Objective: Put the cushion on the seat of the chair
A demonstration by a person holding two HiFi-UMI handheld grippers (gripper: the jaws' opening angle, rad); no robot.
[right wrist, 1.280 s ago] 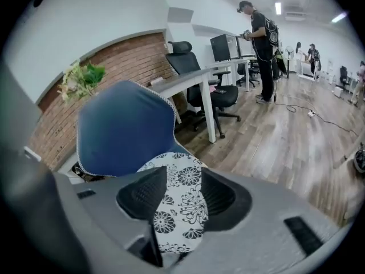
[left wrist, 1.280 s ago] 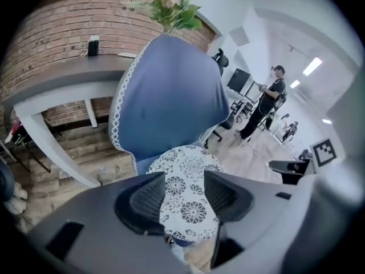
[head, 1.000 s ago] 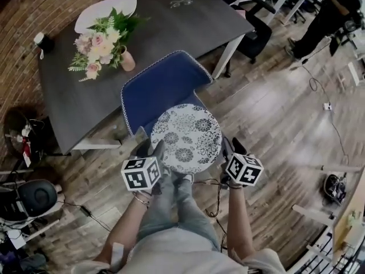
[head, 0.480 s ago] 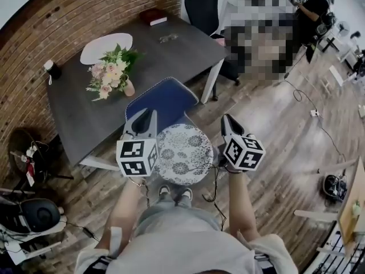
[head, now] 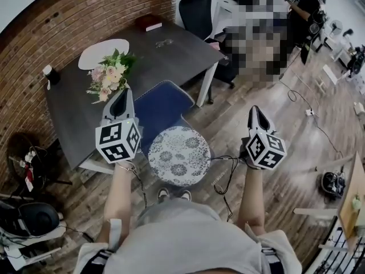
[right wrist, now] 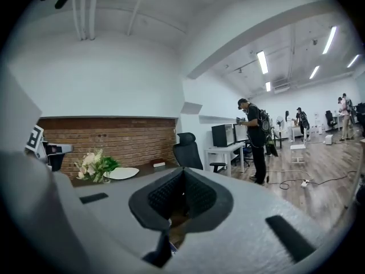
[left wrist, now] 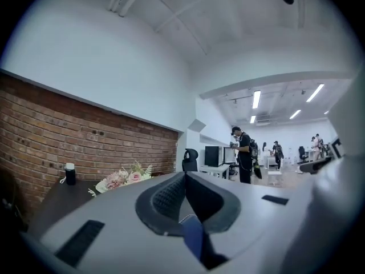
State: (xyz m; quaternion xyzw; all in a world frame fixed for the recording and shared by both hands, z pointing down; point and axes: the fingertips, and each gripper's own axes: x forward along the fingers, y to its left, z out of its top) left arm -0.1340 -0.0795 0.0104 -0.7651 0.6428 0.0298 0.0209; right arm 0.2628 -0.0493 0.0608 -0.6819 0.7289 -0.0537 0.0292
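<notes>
One round, white floral-patterned cushion (head: 179, 154) lies flat on the seat of the blue upholstered chair (head: 163, 104); placement appears complete. Left gripper (head: 121, 93) and right gripper (head: 255, 112): well clear of it, jaws just closed together, nothing between them.

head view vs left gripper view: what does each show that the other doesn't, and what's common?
Head view only: the patterned cushion lying on the seat of the blue chair, and the person's own arms.
Left gripper view only: the left gripper seen along its jaws, which have just closed together with nothing between them, plus the ceiling lights.
Both: the flowers, brick wall, dark table and black office chair.
</notes>
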